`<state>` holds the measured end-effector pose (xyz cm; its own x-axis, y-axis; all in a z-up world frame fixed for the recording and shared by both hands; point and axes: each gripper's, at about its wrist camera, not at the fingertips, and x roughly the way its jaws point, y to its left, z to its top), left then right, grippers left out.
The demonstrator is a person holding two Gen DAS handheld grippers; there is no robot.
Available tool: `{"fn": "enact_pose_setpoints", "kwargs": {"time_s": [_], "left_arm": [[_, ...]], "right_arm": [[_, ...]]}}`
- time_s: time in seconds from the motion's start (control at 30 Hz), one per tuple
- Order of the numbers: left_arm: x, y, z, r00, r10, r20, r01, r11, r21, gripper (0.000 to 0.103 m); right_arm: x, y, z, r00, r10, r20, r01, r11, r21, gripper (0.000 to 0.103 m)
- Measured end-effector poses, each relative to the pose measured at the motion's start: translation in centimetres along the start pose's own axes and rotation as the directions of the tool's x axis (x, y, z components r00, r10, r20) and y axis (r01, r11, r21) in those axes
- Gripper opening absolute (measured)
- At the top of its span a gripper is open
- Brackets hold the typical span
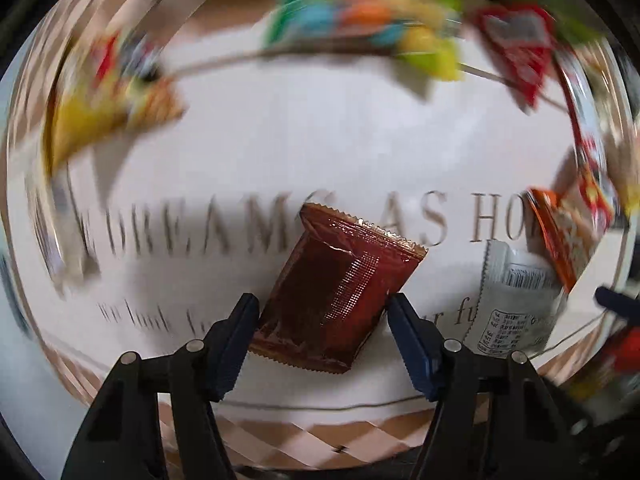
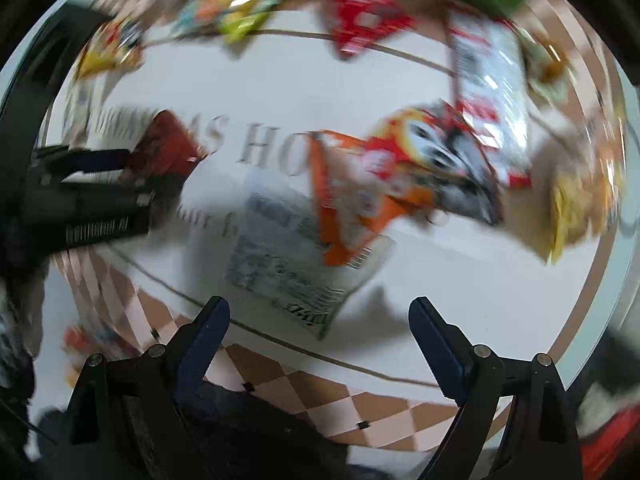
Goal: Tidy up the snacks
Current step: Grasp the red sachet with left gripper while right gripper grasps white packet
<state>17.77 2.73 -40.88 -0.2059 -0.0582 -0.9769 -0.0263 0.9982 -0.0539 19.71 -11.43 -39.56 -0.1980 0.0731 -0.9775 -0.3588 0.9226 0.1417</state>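
Observation:
A dark red-brown snack packet (image 1: 336, 288) sits between the fingers of my left gripper (image 1: 322, 312), which is shut on it above the white printed mat (image 1: 280, 152). The packet stays sharp while the scene behind it is motion-blurred. In the right wrist view the same packet (image 2: 168, 148) and the left gripper show at the left. My right gripper (image 2: 320, 320) is open and empty above a grey-white packet (image 2: 288, 256), which lies under an orange packet (image 2: 352, 200). Both also show in the left wrist view at the right: the grey-white packet (image 1: 516, 304) and the orange packet (image 1: 568, 236).
Several snack bags lie along the mat's far edge: a yellow bag (image 1: 104, 108), a multicoloured bag (image 1: 360, 20), a red bag (image 1: 516, 48). A red-and-white bag (image 2: 488, 80) and a yellow bag (image 2: 580, 200) lie at the right. A checkered border (image 2: 320, 400) frames the mat.

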Motion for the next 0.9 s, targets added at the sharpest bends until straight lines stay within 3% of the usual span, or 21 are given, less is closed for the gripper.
{"fn": "enact_pose_setpoints", "kwargs": {"time_s": [0.2,0.3,0.4,0.5,0.6,0.67,0.7,0.73,0.8,0.87,0.9], "left_arm": [[1.2,4.1,-2.7,0.995,-0.095,0.008,0.095,0.988,-0.123,0.065],[1.7,4.5,-3.5,0.995,-0.095,0.01,0.095,0.988,-0.117,0.065],[1.7,4.6,-3.7,0.996,-0.082,0.021,0.084,0.991,-0.103,0.065],[1.3,3.7,-3.4,0.997,-0.069,0.028,0.072,0.993,-0.098,0.065],[1.5,2.8,-3.9,0.997,-0.063,0.033,0.066,0.993,-0.095,0.065],[1.7,2.7,-3.7,0.998,-0.061,0.035,0.064,0.993,-0.096,0.065],[1.6,2.5,-3.7,0.997,-0.061,0.036,0.064,0.993,-0.096,0.065],[1.5,2.2,-3.7,0.997,-0.061,0.037,0.064,0.993,-0.096,0.065],[1.1,2.0,-3.0,0.998,-0.058,0.037,0.062,0.994,-0.094,0.065],[1.1,1.5,-2.8,0.998,-0.05,0.033,0.053,0.995,-0.086,0.066],[0.6,0.8,-2.4,0.999,-0.041,0.029,0.044,0.996,-0.077,0.067]], "right_arm": [[1.6,4.0,0.9,0.989,-0.149,-0.004,0.143,0.957,-0.252,0.093],[2.4,5.5,1.3,0.975,-0.221,0.028,0.216,0.908,-0.36,0.093],[3.5,7.1,1.2,0.954,-0.291,0.073,0.29,0.83,-0.477,0.091],[4.9,7.3,1.3,0.953,-0.3,0.049,0.283,0.818,-0.5,0.083],[4.8,5.6,1.7,0.974,-0.228,0.0,0.211,0.904,-0.372,0.078],[4.5,2.7,2.3,0.987,-0.148,-0.059,0.138,0.98,-0.146,0.078],[4.4,1.0,2.4,0.994,-0.083,-0.074,0.082,0.997,-0.016,0.078],[4.3,-0.6,2.4,0.997,-0.016,-0.07,0.024,0.994,0.107,0.079],[4.1,-3.8,1.9,0.991,0.12,-0.054,-0.094,0.934,0.344,0.079],[4.5,-5.3,1.6,0.965,0.257,-0.052,-0.207,0.869,0.45,0.081],[4.3,-5.6,1.5,0.958,0.282,-0.043,-0.231,0.856,0.463,0.085]]}}
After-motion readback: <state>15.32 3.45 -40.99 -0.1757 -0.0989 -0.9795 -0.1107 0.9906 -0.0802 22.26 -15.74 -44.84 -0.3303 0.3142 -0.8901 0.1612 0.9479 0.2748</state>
